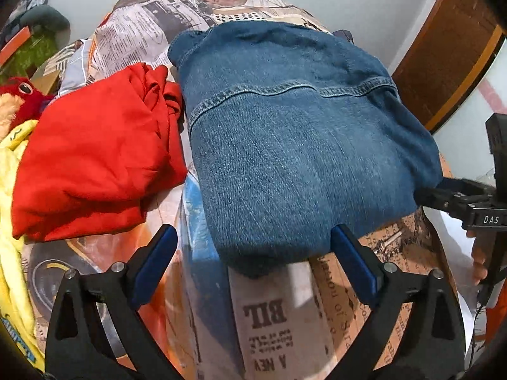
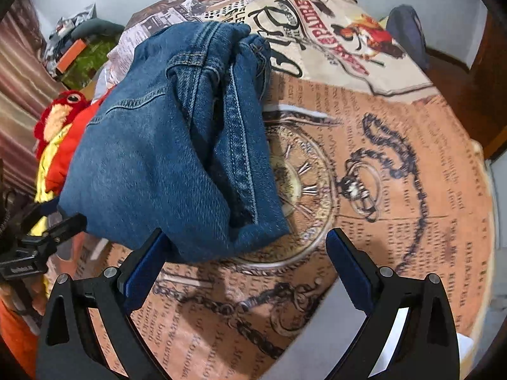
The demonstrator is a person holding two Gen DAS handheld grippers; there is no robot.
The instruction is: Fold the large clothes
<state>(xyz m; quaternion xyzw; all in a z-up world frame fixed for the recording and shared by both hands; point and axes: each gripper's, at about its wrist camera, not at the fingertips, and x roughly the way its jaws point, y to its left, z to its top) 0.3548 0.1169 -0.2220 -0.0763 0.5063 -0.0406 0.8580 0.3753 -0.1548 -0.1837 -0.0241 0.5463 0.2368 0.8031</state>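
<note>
Now, at nine o'clock in the left view, a yellow cloth [image 1: 12, 209] lies beside a red toy [image 1: 22, 91]. Next comes a folded red shirt [image 1: 95, 158], just beside the folded blue jeans [image 1: 301, 145] in the middle. Both lie on a bedsheet [image 1: 279, 316] printed like old newspaper. The left tongs [image 1: 253, 247] are wide open at six o'clock, holding nothing, with one blue tip touching the near edge of the jeans. At three o'clock the right tongs [image 1: 443, 196] reach the side of the jeans. In the right view, the right tongs [image 2: 245, 247] are wide open too, at the near corner of the jeans [image 2: 164, 158]. The left tongs [image 2: 54, 224] show at eight o'clock.
</note>
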